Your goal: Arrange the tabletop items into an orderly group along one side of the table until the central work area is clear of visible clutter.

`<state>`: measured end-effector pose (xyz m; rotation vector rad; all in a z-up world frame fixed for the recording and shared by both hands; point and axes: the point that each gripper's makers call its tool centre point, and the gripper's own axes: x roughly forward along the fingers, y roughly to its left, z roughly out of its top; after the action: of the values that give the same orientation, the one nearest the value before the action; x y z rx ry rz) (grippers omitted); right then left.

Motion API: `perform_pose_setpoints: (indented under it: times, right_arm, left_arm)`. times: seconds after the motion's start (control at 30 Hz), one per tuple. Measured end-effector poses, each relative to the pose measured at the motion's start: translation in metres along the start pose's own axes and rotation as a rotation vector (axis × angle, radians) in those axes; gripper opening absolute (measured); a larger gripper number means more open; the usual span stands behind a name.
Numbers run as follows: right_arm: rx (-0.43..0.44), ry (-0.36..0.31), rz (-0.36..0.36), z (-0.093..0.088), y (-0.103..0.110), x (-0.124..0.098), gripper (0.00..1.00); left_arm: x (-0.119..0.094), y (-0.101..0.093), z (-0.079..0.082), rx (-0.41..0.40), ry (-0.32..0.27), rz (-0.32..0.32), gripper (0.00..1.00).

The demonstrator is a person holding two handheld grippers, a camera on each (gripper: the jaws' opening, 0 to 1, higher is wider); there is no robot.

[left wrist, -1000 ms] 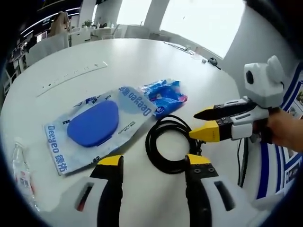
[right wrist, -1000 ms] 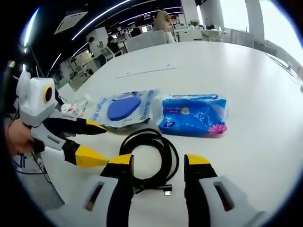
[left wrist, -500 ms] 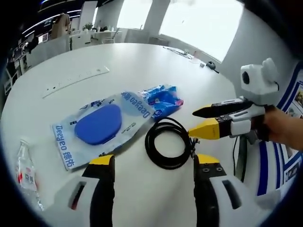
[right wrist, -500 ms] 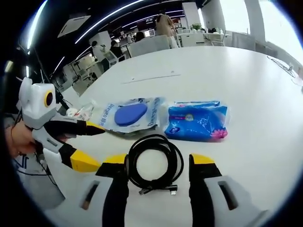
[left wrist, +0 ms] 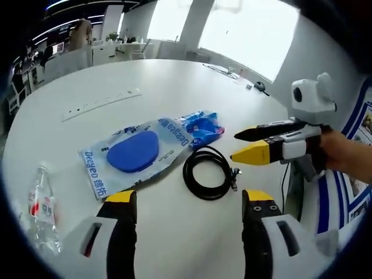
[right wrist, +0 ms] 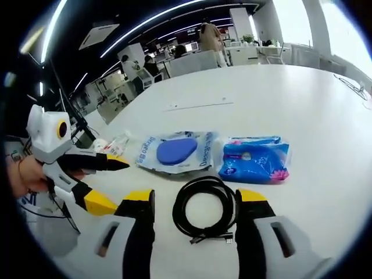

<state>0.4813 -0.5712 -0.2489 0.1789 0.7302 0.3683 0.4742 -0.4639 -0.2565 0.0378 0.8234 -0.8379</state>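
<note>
A coiled black cable (left wrist: 208, 172) (right wrist: 204, 210) lies on the white round table (left wrist: 145, 75). Behind it sit a pale wipes pack with a blue oval lid (left wrist: 135, 157) (right wrist: 177, 151) and a blue tissue pack (left wrist: 203, 125) (right wrist: 256, 158). A clear plastic bottle (left wrist: 42, 209) (right wrist: 110, 145) lies at the table's edge. My left gripper (left wrist: 187, 200) (right wrist: 107, 183) is open, above the table short of the cable. My right gripper (right wrist: 195, 200) (left wrist: 243, 145) is open too, with the cable seen between its jaws but beyond them.
A long white power strip (left wrist: 102, 102) (right wrist: 200, 106) lies farther back on the table. Small cables and items (left wrist: 232, 72) sit near the far edge by the window. Chairs, desks and people stand in the office behind (right wrist: 192, 52). A person's hand (left wrist: 349, 157) holds the right gripper.
Both grippers have pulled back and up from the cable, so the items look smaller and farther. The bottle has come more into the left gripper view. Nothing on the table moved.
</note>
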Motion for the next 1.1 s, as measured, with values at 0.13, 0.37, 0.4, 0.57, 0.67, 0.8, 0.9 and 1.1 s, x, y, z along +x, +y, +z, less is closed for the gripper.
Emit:
perform_pose_setpoints:
  times: [0.13,0.37,0.4,0.57,0.67,0.8,0.9,1.1]
  right_arm:
    - [-0.011,-0.001,0.018,0.003,0.01,0.001,0.55]
    - [-0.031,-0.006,0.045,0.01,0.026,0.003,0.55]
    - [-0.035,-0.007,0.051,0.011,0.029,0.003,0.55]
    - [-0.038,-0.016,0.077,0.017,0.043,0.006,0.55]
    - [-0.052,-0.018,0.088,0.021,0.053,0.008,0.55]
    - [-0.067,-0.025,0.107,0.028,0.067,0.011,0.55]
    - [-0.079,-0.026,0.127,0.034,0.078,0.015,0.55]
    - [-0.108,-0.031,0.156,0.044,0.097,0.021,0.55]
  left_arm:
    - [-0.011,0.004,-0.001,-0.007,-0.012,0.011,0.76]
    - [-0.033,0.012,0.0,-0.019,-0.04,0.035,0.77]
    - [-0.038,0.014,0.0,-0.023,-0.042,0.041,0.77]
    - [-0.053,0.023,-0.002,-0.033,-0.06,0.06,0.77]
    - [-0.064,0.029,-0.003,-0.047,-0.074,0.071,0.77]
    - [-0.079,0.037,-0.004,-0.053,-0.09,0.089,0.77]
    - [-0.089,0.043,-0.005,-0.061,-0.102,0.104,0.77]
    - [-0.111,0.054,-0.008,-0.079,-0.128,0.13,0.77]
